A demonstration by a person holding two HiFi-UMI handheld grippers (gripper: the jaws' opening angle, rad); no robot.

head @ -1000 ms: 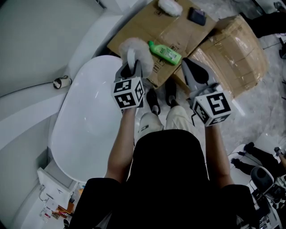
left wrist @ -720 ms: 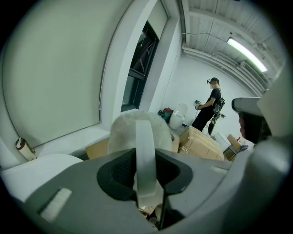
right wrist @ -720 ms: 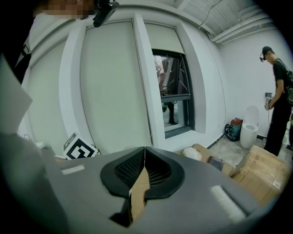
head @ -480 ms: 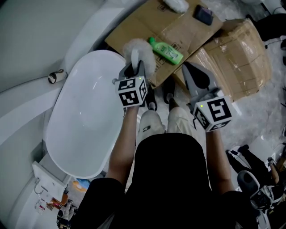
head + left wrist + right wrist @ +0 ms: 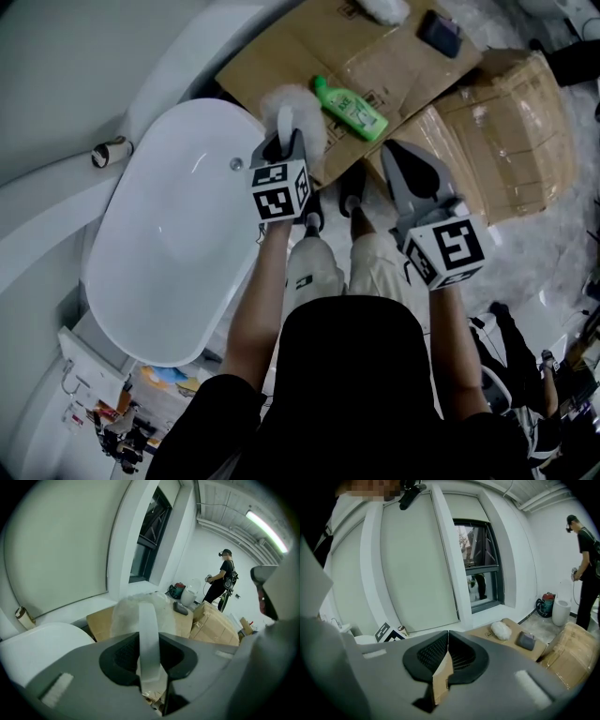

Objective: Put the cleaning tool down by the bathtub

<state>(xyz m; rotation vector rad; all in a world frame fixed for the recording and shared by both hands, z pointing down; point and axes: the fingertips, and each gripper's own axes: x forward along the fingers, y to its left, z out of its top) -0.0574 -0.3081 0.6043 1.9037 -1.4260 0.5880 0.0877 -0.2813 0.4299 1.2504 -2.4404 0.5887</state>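
Observation:
The cleaning tool (image 5: pixel 292 101) is a fluffy white duster head on a flat white handle (image 5: pixel 148 634). My left gripper (image 5: pixel 284 141) is shut on that handle and holds the fluffy head (image 5: pixel 136 611) over the cardboard's near edge, just right of the white bathtub (image 5: pixel 169 244). The tub's rim (image 5: pixel 42 639) shows at the lower left of the left gripper view. My right gripper (image 5: pixel 400 155) hangs to the right over the wrapped box, its jaws shut with nothing between them (image 5: pixel 448 634).
Flattened cardboard (image 5: pixel 281 47) carries a green bottle (image 5: pixel 352 108), a second white fluffy pad (image 5: pixel 384 9) and a dark sponge (image 5: pixel 439 33). A wrapped box (image 5: pixel 506 141) lies right. A tape roll (image 5: pixel 106 152) sits on the ledge. A person (image 5: pixel 225 578) stands far back.
Both grippers have sunk lower toward the floor by the tub. The duster stays held in the left gripper throughout. The right gripper stays shut.

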